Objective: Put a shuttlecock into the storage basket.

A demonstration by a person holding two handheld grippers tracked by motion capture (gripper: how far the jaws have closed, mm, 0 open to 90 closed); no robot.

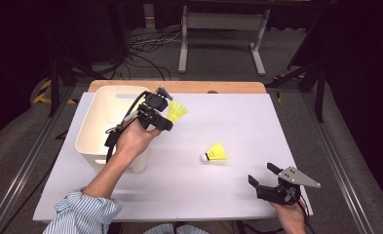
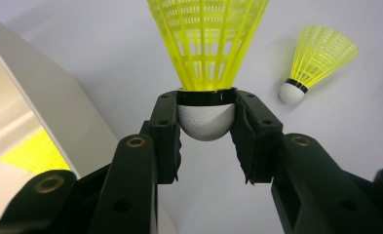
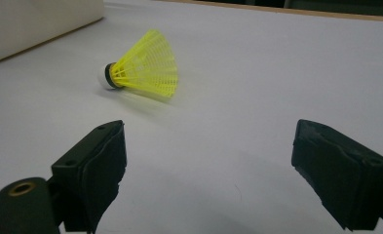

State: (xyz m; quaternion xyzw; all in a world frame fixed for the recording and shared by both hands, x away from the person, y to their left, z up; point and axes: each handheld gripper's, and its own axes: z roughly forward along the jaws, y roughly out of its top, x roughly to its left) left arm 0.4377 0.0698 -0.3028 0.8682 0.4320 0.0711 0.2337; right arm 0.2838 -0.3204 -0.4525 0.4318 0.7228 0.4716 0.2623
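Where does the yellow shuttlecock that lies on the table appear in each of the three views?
High view: the lying shuttlecock is right of centre on the table, white cork leftward.
Left gripper view: upper right, beyond the held shuttlecock.
Right gripper view: upper left of centre, on its side.
Shared landmark: the white bin, also seen at and.

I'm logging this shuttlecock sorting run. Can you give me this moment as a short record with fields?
left gripper: shut on held shuttlecock by its white cork, beside the bin
right gripper: open, holding nothing, low over the table
loose shuttlecock: lying on its side on the table, between the two grippers
white bin: at the table's left; something yellow shows inside in the left gripper view
table: white surface
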